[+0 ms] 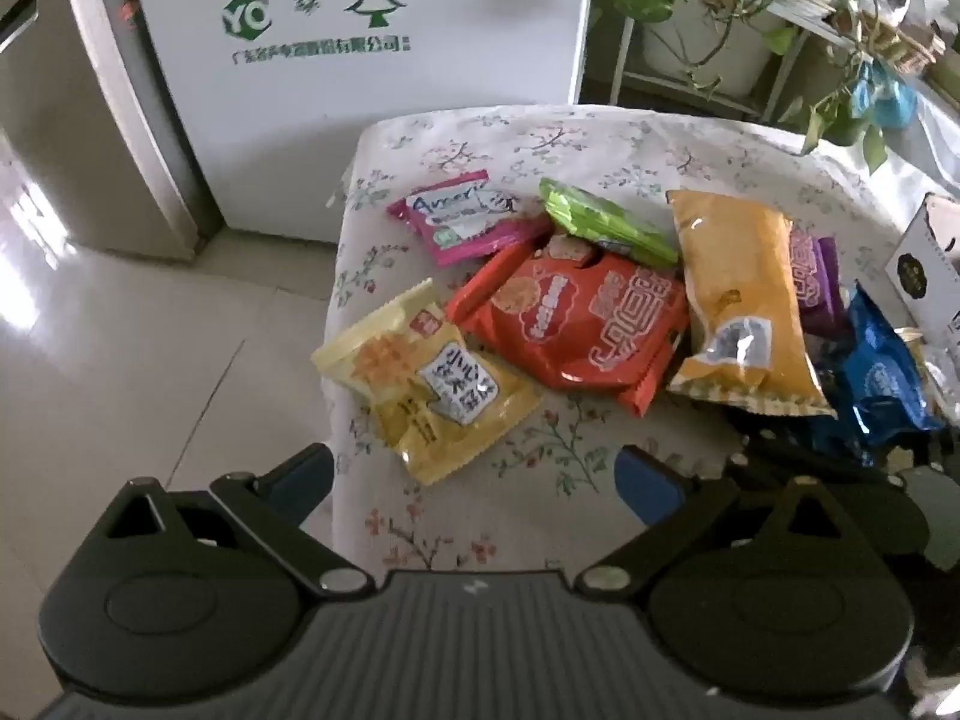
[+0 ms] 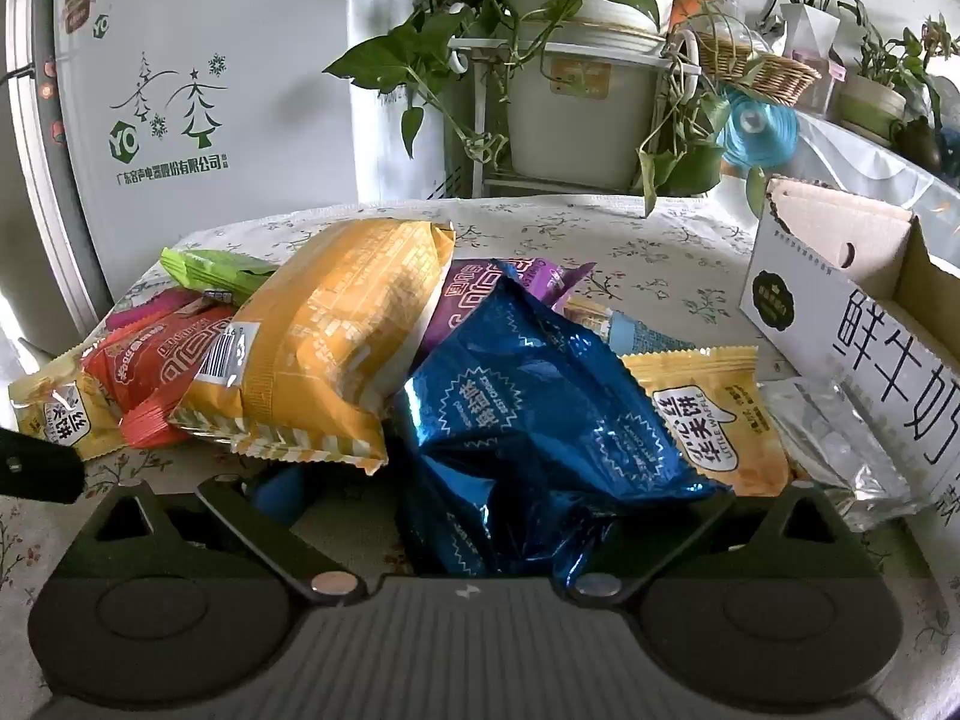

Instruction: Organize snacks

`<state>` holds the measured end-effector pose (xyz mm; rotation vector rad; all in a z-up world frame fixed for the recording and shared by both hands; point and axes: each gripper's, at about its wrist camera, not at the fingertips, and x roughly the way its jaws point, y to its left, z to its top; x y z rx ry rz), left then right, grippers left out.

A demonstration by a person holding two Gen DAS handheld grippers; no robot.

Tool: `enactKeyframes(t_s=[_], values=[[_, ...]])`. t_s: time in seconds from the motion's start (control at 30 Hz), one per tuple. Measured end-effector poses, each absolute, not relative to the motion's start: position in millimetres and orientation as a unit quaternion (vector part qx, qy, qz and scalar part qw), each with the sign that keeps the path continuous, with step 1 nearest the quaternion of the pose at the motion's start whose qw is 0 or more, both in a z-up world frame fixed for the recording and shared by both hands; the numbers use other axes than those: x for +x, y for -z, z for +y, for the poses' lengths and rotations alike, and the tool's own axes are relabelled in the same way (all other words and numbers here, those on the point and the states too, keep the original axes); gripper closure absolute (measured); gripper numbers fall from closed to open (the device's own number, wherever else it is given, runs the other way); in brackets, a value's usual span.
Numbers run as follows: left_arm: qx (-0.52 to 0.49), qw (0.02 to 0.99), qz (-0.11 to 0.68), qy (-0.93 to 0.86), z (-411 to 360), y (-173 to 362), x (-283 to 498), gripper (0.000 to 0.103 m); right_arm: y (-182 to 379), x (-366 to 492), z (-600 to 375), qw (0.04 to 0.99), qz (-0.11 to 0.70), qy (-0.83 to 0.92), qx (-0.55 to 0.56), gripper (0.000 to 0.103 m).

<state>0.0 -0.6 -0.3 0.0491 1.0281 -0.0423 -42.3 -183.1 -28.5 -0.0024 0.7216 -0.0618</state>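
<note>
Snack packets lie in a heap on a table with a floral cloth (image 1: 540, 138). My left gripper (image 1: 474, 480) is open near the table's front left corner, just short of a pale yellow packet (image 1: 426, 384). Beyond it lie a red packet (image 1: 570, 324), a pink packet (image 1: 468, 222), a green packet (image 1: 606, 222) and a big orange bag (image 1: 738, 300). My right gripper (image 2: 498, 498) is open wide, with a crumpled blue foil bag (image 2: 540, 420) between its fingers. The left pad (image 2: 282, 492) stands clear of the bag. The bag hides the right pad.
An open white cardboard box (image 2: 840, 300) stands at the table's right side, with a clear plastic packet (image 2: 840, 456) and a yellow waffle packet (image 2: 708, 420) in front of it. A white fridge (image 1: 360, 60) and potted plants (image 2: 576, 90) stand behind the table. Tiled floor (image 1: 150, 330) lies left.
</note>
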Motion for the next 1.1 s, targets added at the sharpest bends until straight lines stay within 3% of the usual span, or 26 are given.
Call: enactKeyframes(t_s=[0.27,0.73,1.1], values=[[0.050,0.869,0.492,0.027,-13.2,-2.9,-9.4,0.004,28.5,-41.8,-183.3,0.935,0.354,0.030,0.000,0.000],[-0.030,0.871,0.489,-0.037,36.5,-23.6,-0.3,0.004,28.8,-42.1,-183.1,0.935,0.354,0.030,0.000,0.000],[0.013,0.871,0.490,0.003,38.5,-61.7,-10.0,0.003,28.9,-42.0,-183.2,0.935,0.354,0.030,0.000,0.000]])
